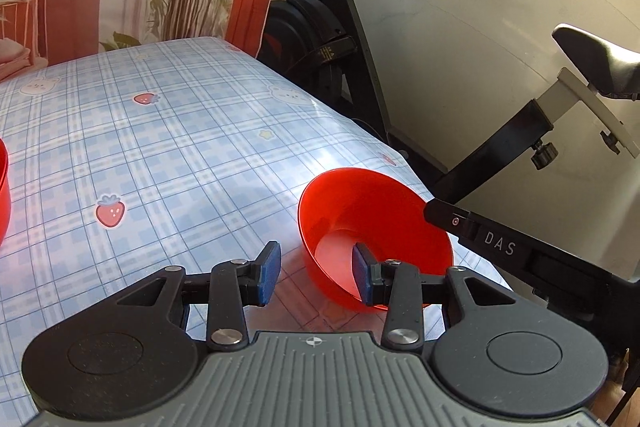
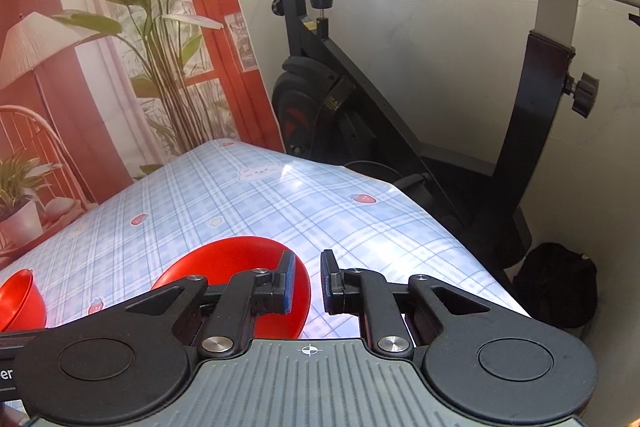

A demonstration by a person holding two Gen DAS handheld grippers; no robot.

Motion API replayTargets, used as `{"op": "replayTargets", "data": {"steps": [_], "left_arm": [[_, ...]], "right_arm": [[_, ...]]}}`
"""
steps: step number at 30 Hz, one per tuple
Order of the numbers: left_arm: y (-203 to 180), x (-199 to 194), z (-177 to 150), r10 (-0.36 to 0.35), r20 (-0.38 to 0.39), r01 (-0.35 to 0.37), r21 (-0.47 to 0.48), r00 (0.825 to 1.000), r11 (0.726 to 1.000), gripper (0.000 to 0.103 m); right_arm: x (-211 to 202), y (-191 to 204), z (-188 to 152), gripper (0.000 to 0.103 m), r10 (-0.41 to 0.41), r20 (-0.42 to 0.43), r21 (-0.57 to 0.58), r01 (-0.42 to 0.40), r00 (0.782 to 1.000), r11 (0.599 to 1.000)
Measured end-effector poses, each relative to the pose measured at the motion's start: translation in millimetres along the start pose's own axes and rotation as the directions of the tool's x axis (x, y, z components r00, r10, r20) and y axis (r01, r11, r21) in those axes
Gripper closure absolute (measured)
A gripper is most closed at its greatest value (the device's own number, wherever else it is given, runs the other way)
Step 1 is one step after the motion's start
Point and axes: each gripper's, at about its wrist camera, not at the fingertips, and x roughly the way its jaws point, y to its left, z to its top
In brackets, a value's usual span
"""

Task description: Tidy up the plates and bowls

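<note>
Left gripper (image 1: 316, 273) wide open, blue pads (image 1: 269, 269) apart; its 3 o'clock finger sits inside the red bowl (image 1: 360, 211), its 9 o'clock finger outside over the cloth, so the near bowl wall lies between the jaws, ungripped as far as visible. Bowl stands upright on the checked tablecloth (image 1: 180, 131), near the table's 3 o'clock edge. Black bar marked DAS (image 1: 500, 247) enters from 3 o'clock and crosses the bowl's rim; contact cannot be told. Another red vessel (image 1: 3, 187) shows at the 9 o'clock frame edge, mostly cut off. Right gripper (image 2: 308, 283) part open, narrow gap, nothing held; its 9 o'clock finger overlaps the red bowl (image 2: 224, 259) in view, touching or not cannot be told. Second red bowl (image 2: 20, 295) at 8 o'clock, well apart. Exercise bike (image 2: 320, 99) stands beyond the table at 12 to 2 o'clock
</note>
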Motion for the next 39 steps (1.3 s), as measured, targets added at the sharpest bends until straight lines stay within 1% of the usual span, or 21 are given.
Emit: {"op": "replayTargets", "data": {"steps": [5, 7, 10, 16, 20, 23, 29, 34, 39], "left_arm": [[5.4, 5.6, -2.4, -0.026, -0.023, 0.025, -0.020, 0.999, 0.999, 0.064], [6.9, 4.5, -3.7, -0.059, -0.031, 0.058, -0.029, 0.998, 0.998, 0.077], [7.4, 1.5, -5.6, -0.065, -0.038, 0.064, -0.029, 0.997, 0.997, 0.085], [13.7, -11.5, -7.4, -0.052, -0.036, 0.050, -0.036, 0.998, 0.998, 0.086], [21.9, -26.8, -8.4, -0.034, -0.029, 0.033, -0.043, 0.999, 0.999, 0.086], [29.1, -40.6, -4.9, -0.008, -0.015, 0.007, -0.055, 1.000, 0.998, 0.086], [49.0, -71.6, 0.1, 0.056, 0.037, -0.052, -0.090, 0.998, 0.995, 0.086], [73.6, -96.6, 2.0, 0.085, 0.058, -0.075, -0.156, 0.995, 0.985, 0.085], [94.0, -125.8, 11.7, 0.115, 0.097, -0.094, -0.198, 0.989, 0.976, 0.085]], "right_arm": [[4.9, -0.4, -3.6, 0.089, 0.005, -0.019, 0.012, -0.005, 1.000, 1.000], [5.4, 0.3, -3.7, 0.089, 0.011, -0.024, 0.015, -0.011, 1.000, 1.000], [5.1, 2.2, -5.1, 0.093, 0.027, -0.035, 0.018, -0.027, 0.999, 0.999], [1.0, 11.4, -6.9, 0.096, 0.048, -0.051, 0.022, -0.047, 0.997, 0.999], [-4.1, 23.9, -4.2, 0.097, 0.082, -0.053, 0.011, -0.082, 0.995, 0.997], [-7.5, 36.6, -1.5, 0.097, 0.108, -0.051, 0.000, -0.108, 0.993, 0.994], [-14.2, 74.8, 6.3, 0.097, 0.169, -0.049, -0.029, -0.170, 0.984, 0.985], [-12.4, 107.0, 6.9, 0.097, 0.231, -0.063, -0.067, -0.235, 0.971, 0.970], [-10.6, 138.6, 6.0, 0.097, 0.263, -0.076, -0.080, -0.269, 0.962, 0.960]]}}
